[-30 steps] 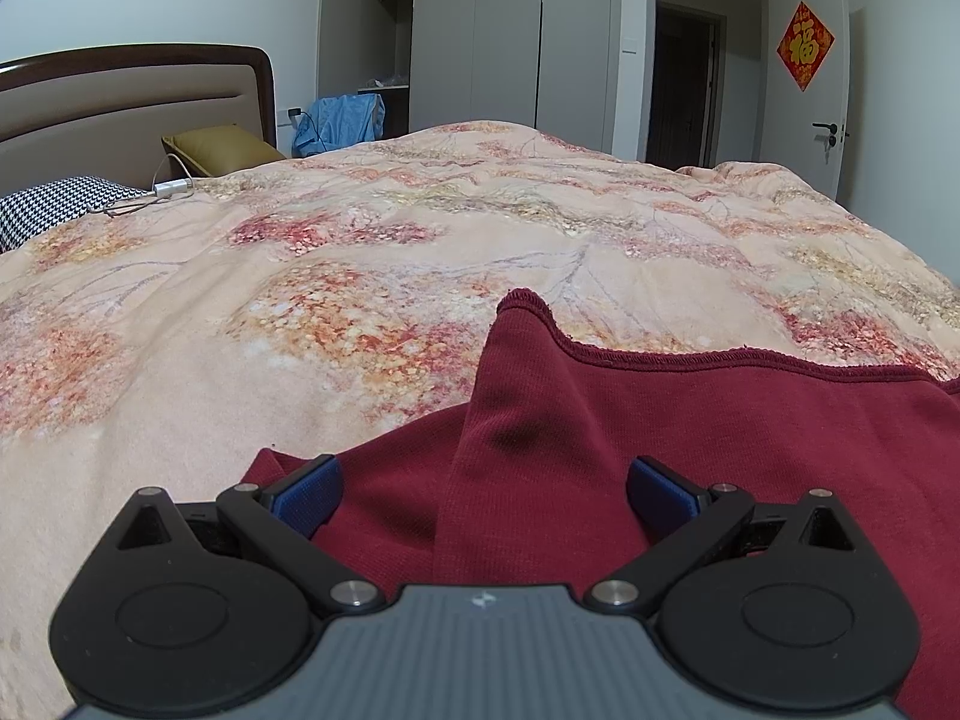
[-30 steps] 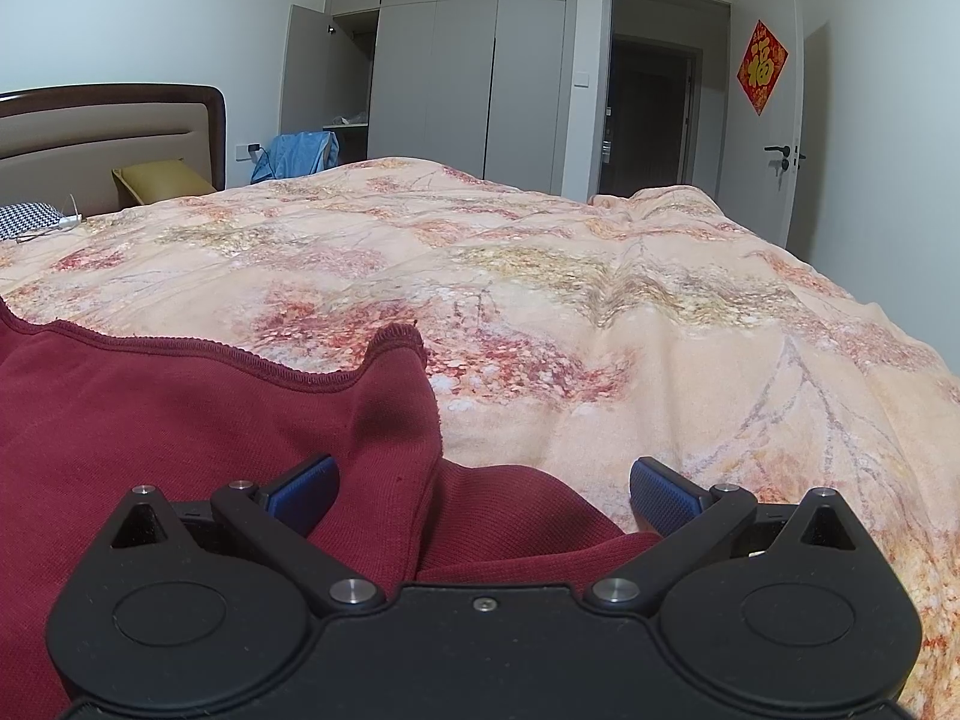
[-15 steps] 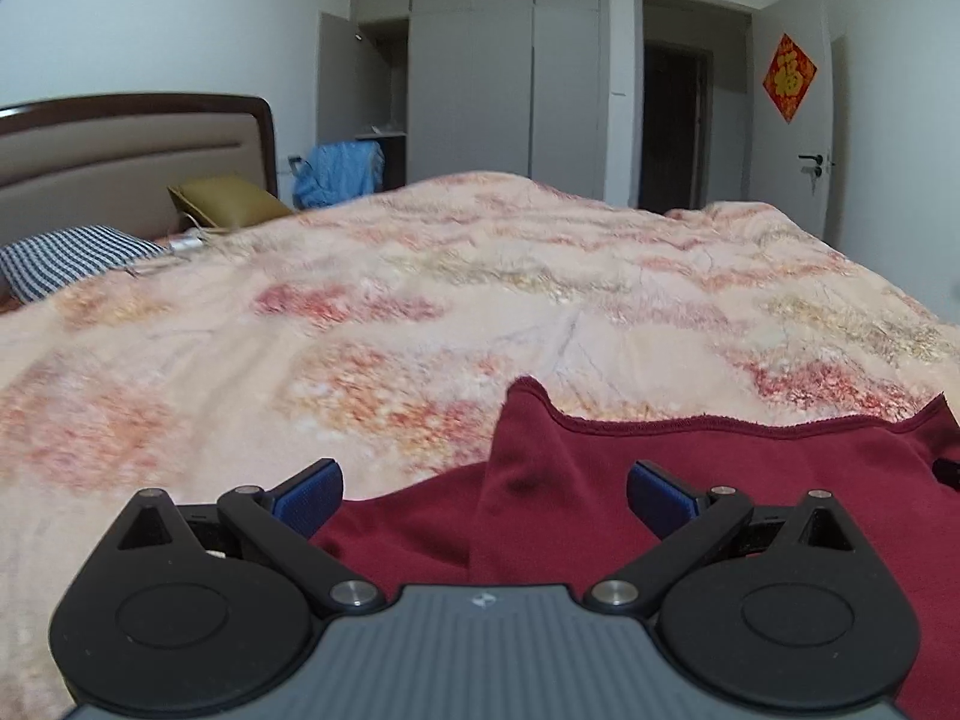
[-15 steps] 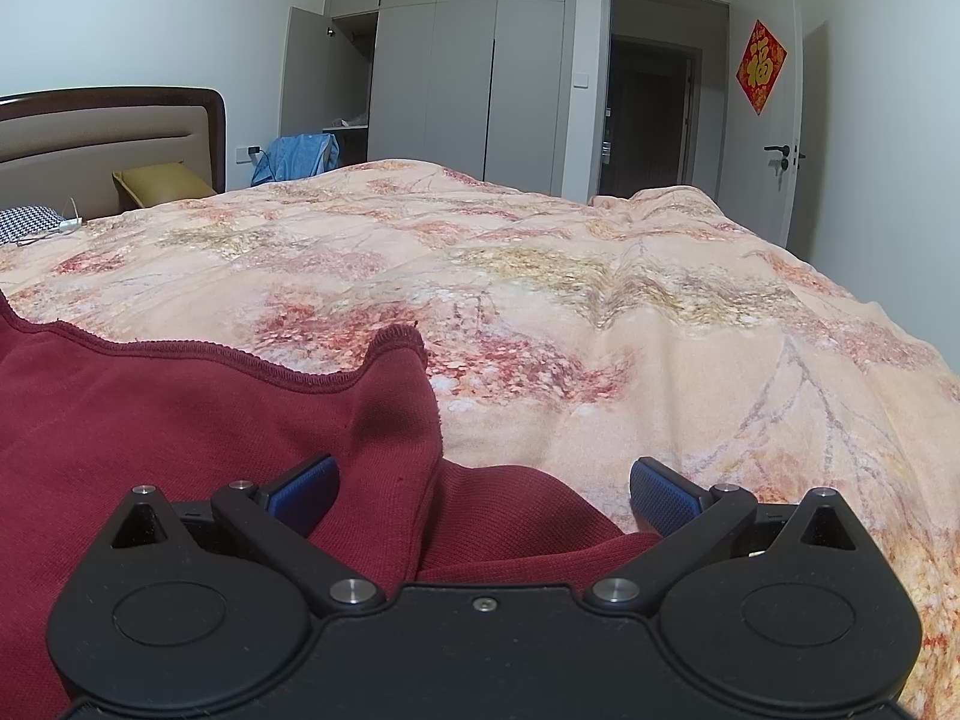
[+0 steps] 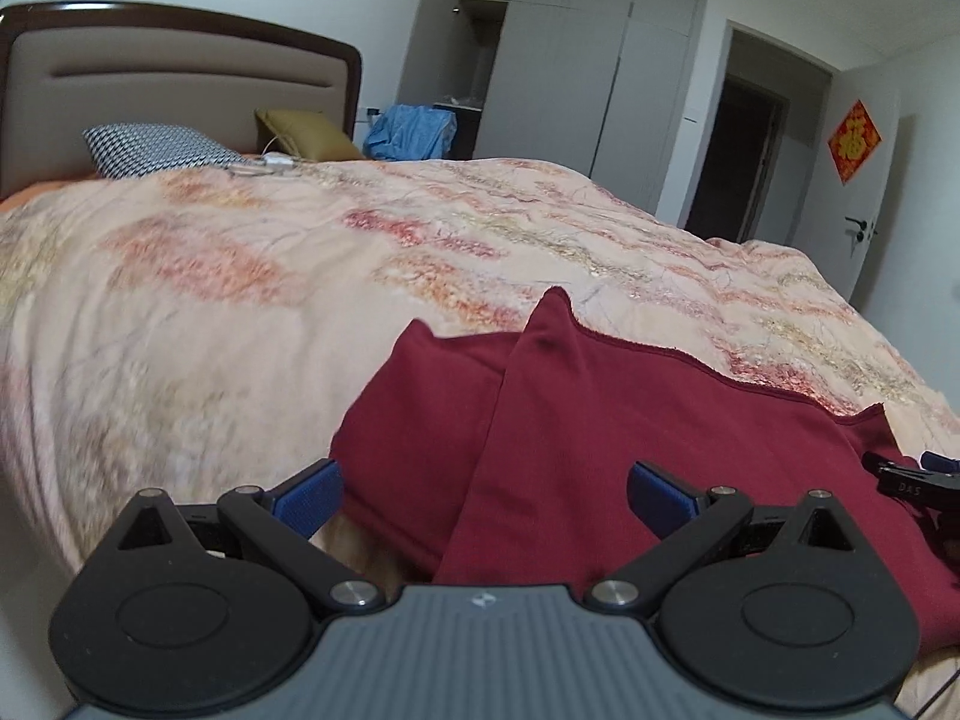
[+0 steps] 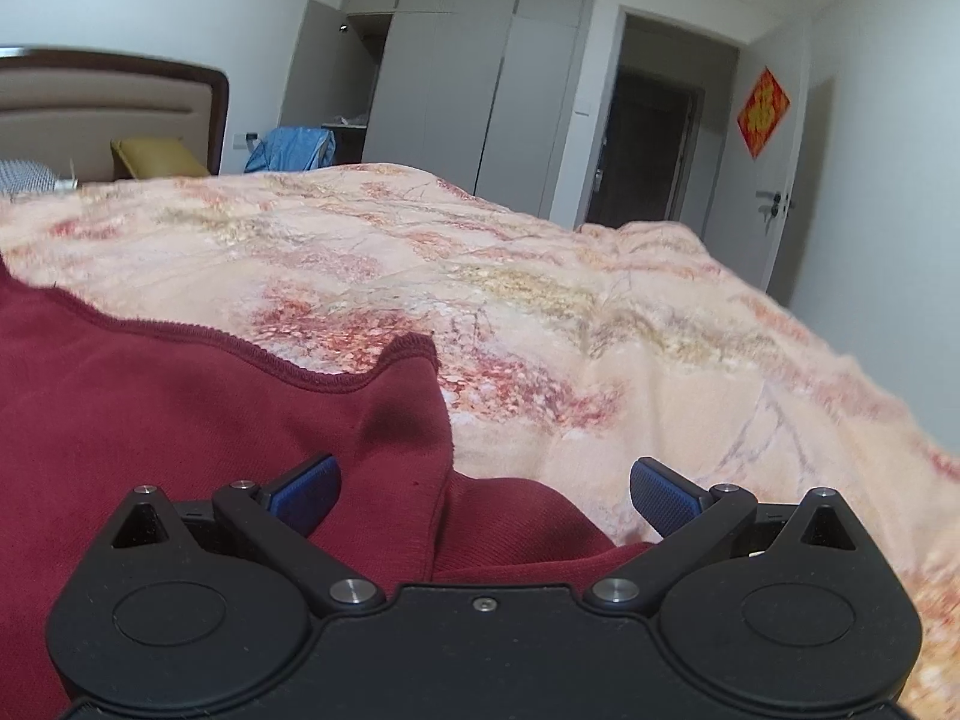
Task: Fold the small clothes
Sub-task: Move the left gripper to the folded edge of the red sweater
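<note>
Both the left gripper and right gripper are held wide open, gripping nothing, over the red garment on the bed.

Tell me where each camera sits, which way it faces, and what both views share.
Left wrist: on the left gripper, facing across the bed toward the headboard; its open blue pads frame the maroon garment, with the right gripper at the far right edge.
Right wrist: on the right gripper, facing the wardrobe and doorway; open pads over the garment's right side.
Shared: garment, floral quilt, wardrobe.
</note>
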The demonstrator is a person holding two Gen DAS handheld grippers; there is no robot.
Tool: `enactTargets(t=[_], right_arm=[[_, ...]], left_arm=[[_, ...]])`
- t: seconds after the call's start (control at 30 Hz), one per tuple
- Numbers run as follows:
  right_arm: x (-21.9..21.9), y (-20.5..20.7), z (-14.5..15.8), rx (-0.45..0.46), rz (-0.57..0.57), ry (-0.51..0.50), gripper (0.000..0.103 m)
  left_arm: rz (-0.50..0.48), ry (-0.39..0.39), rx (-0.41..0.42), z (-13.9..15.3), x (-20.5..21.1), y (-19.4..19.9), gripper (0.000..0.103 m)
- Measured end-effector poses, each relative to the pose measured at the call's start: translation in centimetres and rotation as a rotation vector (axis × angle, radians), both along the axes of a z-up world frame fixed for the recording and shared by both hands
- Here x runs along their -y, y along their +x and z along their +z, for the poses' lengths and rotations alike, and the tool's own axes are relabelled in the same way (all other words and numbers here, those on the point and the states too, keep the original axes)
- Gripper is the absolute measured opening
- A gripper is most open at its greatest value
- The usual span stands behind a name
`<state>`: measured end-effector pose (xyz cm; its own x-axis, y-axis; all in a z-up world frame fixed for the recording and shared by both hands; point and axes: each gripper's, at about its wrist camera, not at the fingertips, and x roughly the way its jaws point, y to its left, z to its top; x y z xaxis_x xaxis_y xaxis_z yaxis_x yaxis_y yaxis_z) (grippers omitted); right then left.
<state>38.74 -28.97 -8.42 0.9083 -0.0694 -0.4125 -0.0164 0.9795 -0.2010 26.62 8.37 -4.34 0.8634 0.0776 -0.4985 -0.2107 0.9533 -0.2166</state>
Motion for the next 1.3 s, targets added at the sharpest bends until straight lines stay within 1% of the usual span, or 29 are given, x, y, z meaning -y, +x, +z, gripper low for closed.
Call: enactTargets(t=[0.07,0.13,0.2,0.23,0.3,0.37,0.47,0.53,0.7,0.8,0.87,1.0,1.07,1.2,1.3], right_arm=[[-0.1,-0.3,0.8,-0.017,0.031,-0.028,0.102],[-0.5,-1.0,1.8,-0.018,0.032,-0.081,0.102],[-0.9,-2.3,3.0,0.016,0.008,-0.139,0.102],[-1.0,-3.0,3.8,0.028,-0.006,-0.147,0.102],[-1.3,-4.5,5.4,0.054,-0.01,-0.119,0.102],[-2.0,-6.2,6.7,0.086,0.014,-0.062,0.102],[-3.9,-8.2,7.3,0.106,0.067,0.0,0.102],[-5.8,-9.3,6.9,0.108,0.101,0.022,0.102],[-10.8,-11.4,5.5,0.101,0.173,0.035,0.102],[-13.1,-12.2,4.6,0.096,0.18,0.044,0.102],[-14.2,-12.5,3.7,0.088,0.171,0.031,0.102],[-15.7,-12.9,1.9,0.069,0.17,-0.004,0.102],[-16.2,-13.1,0.9,0.077,0.152,-0.026,0.102],[-16.3,-13.7,-0.5,0.111,0.119,0.002,0.102],[-16.1,-14.3,-1.8,0.163,0.109,0.025,0.102]], left_arm=[[-0.015,-0.017,-0.006,-0.3,0.0,-0.9,0.103],[-0.029,-0.029,-0.021,-0.7,0.1,-1.6,0.103],[-0.039,-0.056,-0.015,-0.9,0.0,-2.3,0.103],[-0.046,-0.071,-0.013,-1.0,-0.2,-2.5,0.103],[-0.061,-0.097,-0.023,-1.3,-0.2,-2.7,0.103],[-0.078,-0.113,-0.026,-1.5,-0.2,-2.9,0.103],[-0.083,-0.143,-0.025,-1.9,-0.4,-3.5,0.103],[-0.081,-0.173,-0.029,-2.3,-0.6,-3.8,0.103],[-0.063,-0.225,-0.042,-2.9,-1.2,-4.7,0.103],[-0.058,-0.244,-0.039,-3.0,-1.6,-5.1,0.103],[-0.056,-0.248,-0.037,-3.0,-1.7,-5.5,0.103],[-0.053,-0.26,-0.037,-3.2,-2.0,-6.0,0.103],[-0.049,-0.267,-0.04,-3.4,-2.2,-6.2,0.103],[-0.042,-0.289,-0.047,-3.8,-2.4,-6.2,0.103],[-0.044,-0.296,-0.05,-4.0,-2.3,-6.1,0.103]])
